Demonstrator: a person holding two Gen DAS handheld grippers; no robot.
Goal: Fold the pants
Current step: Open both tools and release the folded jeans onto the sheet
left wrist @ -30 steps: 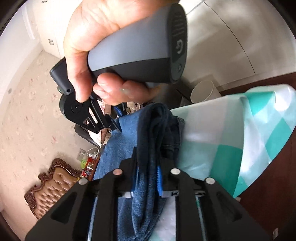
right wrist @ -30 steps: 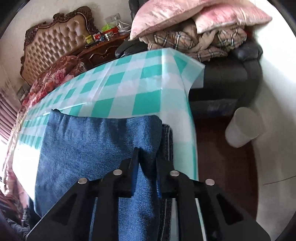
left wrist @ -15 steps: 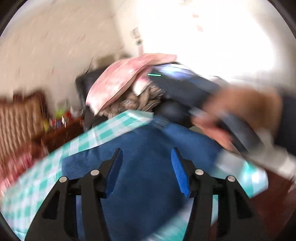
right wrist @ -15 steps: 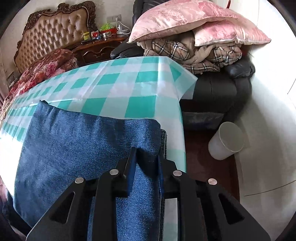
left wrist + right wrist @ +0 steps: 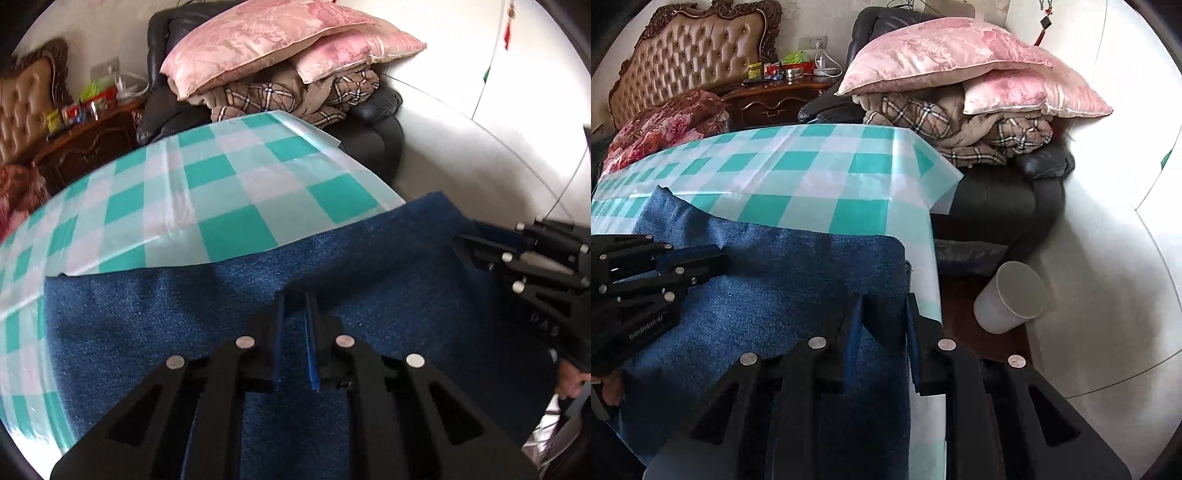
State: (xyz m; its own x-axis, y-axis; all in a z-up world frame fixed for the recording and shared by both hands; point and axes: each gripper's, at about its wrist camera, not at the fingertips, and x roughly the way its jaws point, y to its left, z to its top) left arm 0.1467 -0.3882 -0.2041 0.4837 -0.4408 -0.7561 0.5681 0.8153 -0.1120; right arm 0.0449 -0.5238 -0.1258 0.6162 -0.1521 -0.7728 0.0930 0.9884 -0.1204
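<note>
Tablecloth (image 5: 221, 206) now shows; left tool (image 5: 295, 306) regripped pants (image 5: 147, 332).

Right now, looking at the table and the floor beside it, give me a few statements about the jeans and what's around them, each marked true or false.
1. The jeans lie on a green and white checked tablecloth. True.
2. A white cup stands on the table. False: it is on the floor beside it.
3. Pink pillows top the pile on the dark armchair. True.
4. The jeans are red. False: blue denim.
</note>
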